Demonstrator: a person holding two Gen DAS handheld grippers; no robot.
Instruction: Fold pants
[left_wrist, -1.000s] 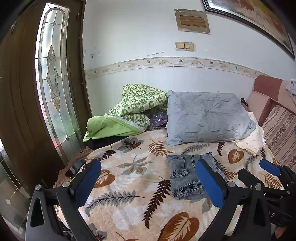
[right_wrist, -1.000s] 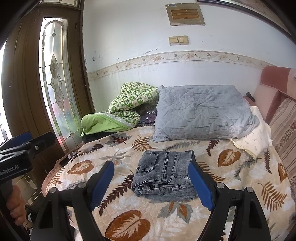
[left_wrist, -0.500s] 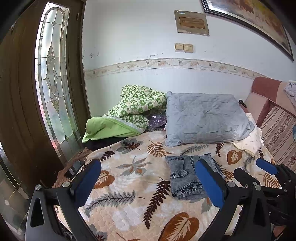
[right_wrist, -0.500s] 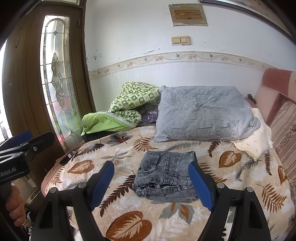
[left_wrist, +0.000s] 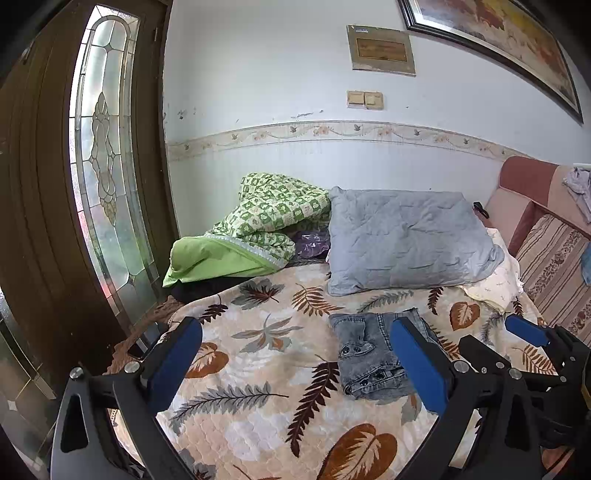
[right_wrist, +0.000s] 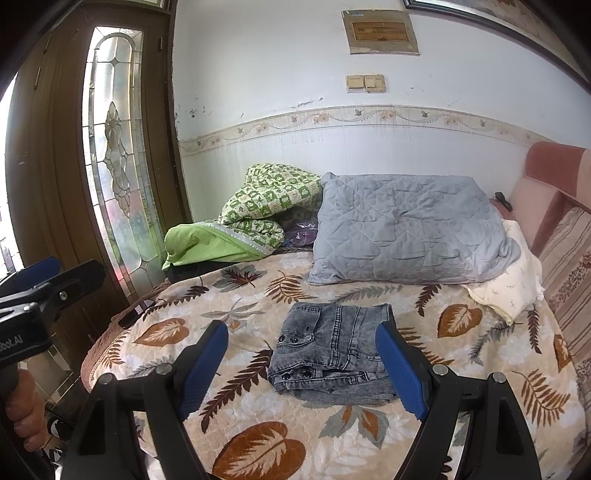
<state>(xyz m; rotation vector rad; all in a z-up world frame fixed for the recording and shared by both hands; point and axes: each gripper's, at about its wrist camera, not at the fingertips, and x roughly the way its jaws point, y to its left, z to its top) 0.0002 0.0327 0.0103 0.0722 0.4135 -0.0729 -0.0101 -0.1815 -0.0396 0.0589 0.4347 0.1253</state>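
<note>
One folded pair of pants (right_wrist: 334, 354) is lying on the bed (right_wrist: 258, 424). Two claws, left claw (left_wrist: 295, 365) and right claw (right_wrist: 306, 365), are hovering wide open, gripping nothing. One grey pillow (right_wrist: 402, 240) is sitting behind.

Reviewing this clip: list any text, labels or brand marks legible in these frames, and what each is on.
"bot.AI", cut off at the frame edge: white print on the left gripper's body, seen in the right wrist view.
Wall plaque: lettering too blurred to read.
Nothing readable on the folded jeans or bedding.
</note>
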